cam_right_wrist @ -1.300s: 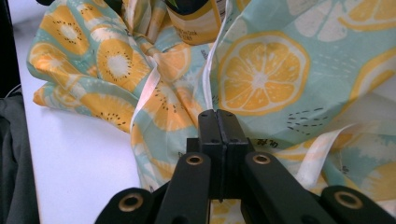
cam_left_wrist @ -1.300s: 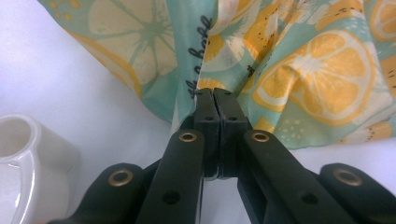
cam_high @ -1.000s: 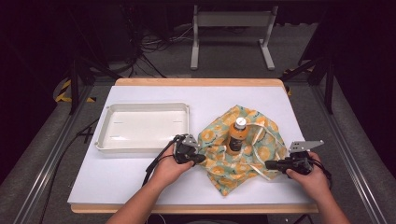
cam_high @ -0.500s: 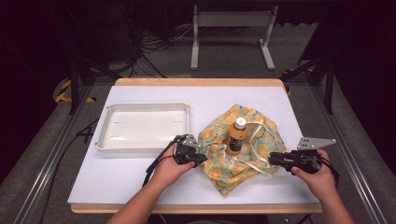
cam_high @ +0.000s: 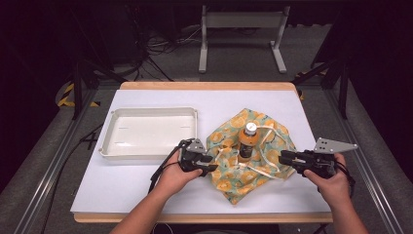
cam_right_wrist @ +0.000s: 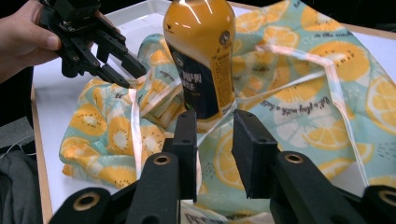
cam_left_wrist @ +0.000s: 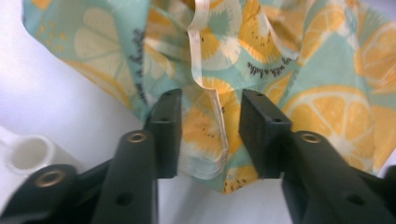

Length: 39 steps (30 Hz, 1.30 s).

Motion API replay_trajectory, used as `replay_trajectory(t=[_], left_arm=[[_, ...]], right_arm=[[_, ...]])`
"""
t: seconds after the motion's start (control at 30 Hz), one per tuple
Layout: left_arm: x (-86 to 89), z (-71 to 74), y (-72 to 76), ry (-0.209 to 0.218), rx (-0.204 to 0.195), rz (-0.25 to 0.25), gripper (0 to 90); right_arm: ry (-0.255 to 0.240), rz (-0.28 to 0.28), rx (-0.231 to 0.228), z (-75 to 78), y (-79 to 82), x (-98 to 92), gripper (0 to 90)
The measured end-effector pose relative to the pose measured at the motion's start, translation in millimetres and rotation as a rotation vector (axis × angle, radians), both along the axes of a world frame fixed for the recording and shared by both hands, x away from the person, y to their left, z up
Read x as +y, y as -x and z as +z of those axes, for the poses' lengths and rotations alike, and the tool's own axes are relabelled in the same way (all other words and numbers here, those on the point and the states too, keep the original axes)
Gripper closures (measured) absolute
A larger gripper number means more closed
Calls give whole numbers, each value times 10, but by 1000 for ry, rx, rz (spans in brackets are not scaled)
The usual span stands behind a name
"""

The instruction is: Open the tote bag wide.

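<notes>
A bottle (cam_high: 247, 143) of orange drink is being stood upright on the citrus-print cloth (cam_high: 229, 178), right of the white tray (cam_high: 112, 131) — apparently a wrapping step, with both edges just let go. The left gripper (cam_high: 210, 164) has just been opening; its jaws are being held part-spread about a fold of cloth and its ribbon (cam_left_wrist: 219, 116), not pinching. The right gripper (cam_high: 283, 157) is likewise being held part-open, empty, near the cloth's right edge. Next, a fresh corner likely needs gripping.
</notes>
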State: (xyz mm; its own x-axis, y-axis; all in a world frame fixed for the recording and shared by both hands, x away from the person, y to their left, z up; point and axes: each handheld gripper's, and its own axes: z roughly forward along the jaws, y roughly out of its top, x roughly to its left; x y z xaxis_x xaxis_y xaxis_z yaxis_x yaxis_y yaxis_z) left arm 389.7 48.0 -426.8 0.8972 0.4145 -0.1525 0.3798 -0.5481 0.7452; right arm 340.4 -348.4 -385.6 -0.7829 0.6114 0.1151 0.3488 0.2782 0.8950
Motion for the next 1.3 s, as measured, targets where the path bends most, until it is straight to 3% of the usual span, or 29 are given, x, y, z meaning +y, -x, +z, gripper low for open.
replay_trajectory(t=[0.23, 0.33, 0.6, 1.3], left_arm=[[36, 140, 35, 83, -30, 8, 470], [44, 181, 42, 110, -24, 1, 446], [36, 374, 61, 187, -59, -18, 407], [-128, 751, -7, 308, -103, -37, 301]], right_arm=[[-17, 11, -25, 7, 5, 72, 731], [-25, 8, -30, 12, 10, 70, 732], [-39, 15, -45, -3, 12, 118, 745], [-56, 1, -66, -54, 7, 158, 720]])
